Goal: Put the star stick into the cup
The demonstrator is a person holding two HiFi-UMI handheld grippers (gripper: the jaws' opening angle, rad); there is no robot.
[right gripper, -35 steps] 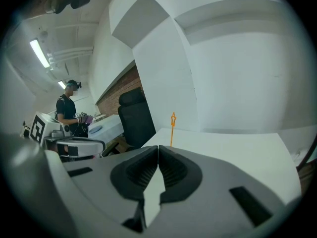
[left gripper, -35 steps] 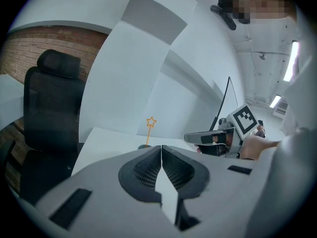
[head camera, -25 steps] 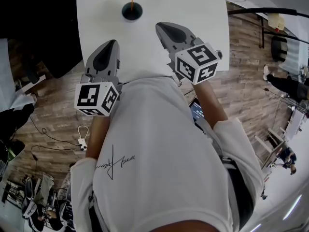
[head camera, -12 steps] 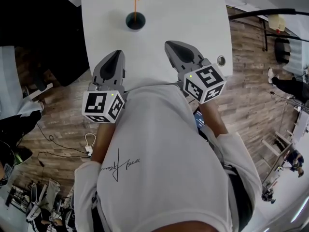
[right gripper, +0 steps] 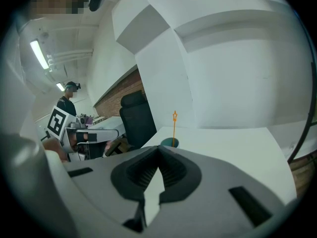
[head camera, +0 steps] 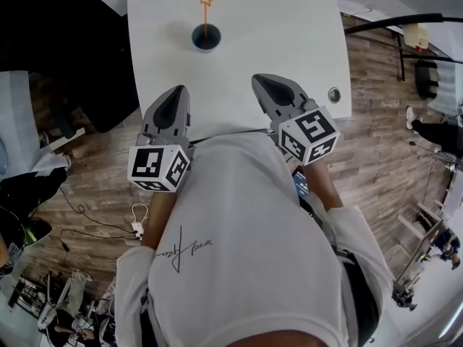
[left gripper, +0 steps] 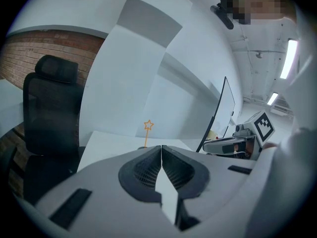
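Observation:
An orange star stick stands upright in a dark cup at the far middle of the white table. The stick shows over the jaws in the left gripper view, and both stick and cup show in the right gripper view. My left gripper is held at the table's near edge, shut and empty. My right gripper is beside it, also shut with nothing between its jaws. Both are well short of the cup.
A black office chair stands left of the table. A round cable hole sits at the table's near right corner. Wooden floor surrounds the table, with cables at the left. Another person stands in the distance.
Both grippers have drawn back toward my body, away from the cup. The cup and stick show lower in the head view now. Neither gripper has opened.

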